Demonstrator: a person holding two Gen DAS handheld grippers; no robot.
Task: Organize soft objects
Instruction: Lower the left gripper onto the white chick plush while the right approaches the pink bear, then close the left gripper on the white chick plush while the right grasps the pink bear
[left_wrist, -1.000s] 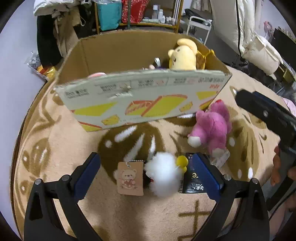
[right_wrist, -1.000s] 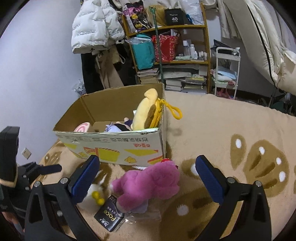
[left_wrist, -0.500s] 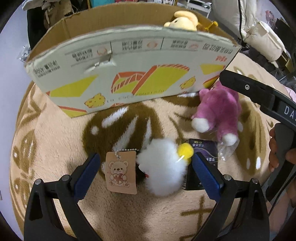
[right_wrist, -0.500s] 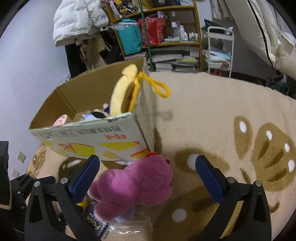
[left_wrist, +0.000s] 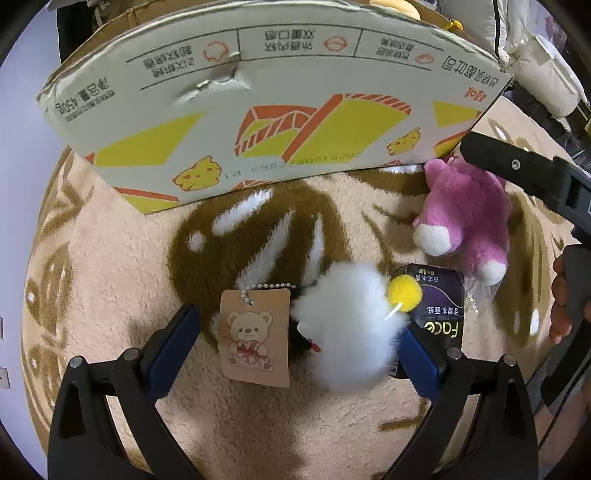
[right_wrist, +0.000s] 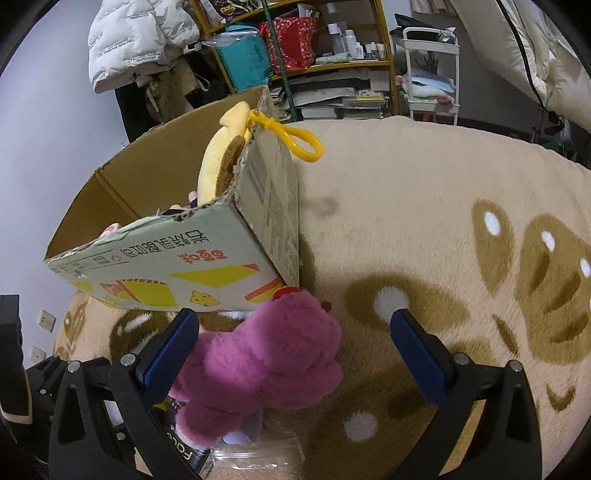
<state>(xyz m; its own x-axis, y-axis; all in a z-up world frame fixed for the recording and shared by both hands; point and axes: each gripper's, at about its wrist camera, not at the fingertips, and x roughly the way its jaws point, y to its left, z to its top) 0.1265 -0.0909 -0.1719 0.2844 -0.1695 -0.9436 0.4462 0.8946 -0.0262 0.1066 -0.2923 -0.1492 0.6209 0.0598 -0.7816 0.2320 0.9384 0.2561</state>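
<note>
Soft toys are found on a patterned beige rug (left_wrist: 110, 258), just in front of a cardboard box (left_wrist: 258, 110). The left tool (left_wrist: 299, 343) is held with its blue fingers wide apart, and a white fluffy toy (left_wrist: 351, 325) with a yellow pompom (left_wrist: 404, 291) is seen between them, close against the right-hand finger. A paper tag with a bear drawing (left_wrist: 255, 339) is hung from this toy on a bead chain and is laid flat on the rug between the fingers. A dark packet (left_wrist: 441, 306) is partly covered by the white toy.

The right tool (right_wrist: 295, 339) is likewise spread apart, and a pink plush bear (right_wrist: 266, 362) is framed between its fingers, nearer the left one; contact cannot be told. The bear is pressed up against the box's front corner, and it overlaps the dark packet and a clear plastic bag (right_wrist: 258, 458).

Inside the box a yellow plush (right_wrist: 218, 162) is propped against the side wall, with its yellow clip (right_wrist: 295, 140) hung over the edge. Behind the box, a shelf of books and bags (right_wrist: 314, 74) and a white jacket (right_wrist: 140, 37) are seen. A hand (left_wrist: 565, 295) is visible on the right tool's handle in the left wrist view.
</note>
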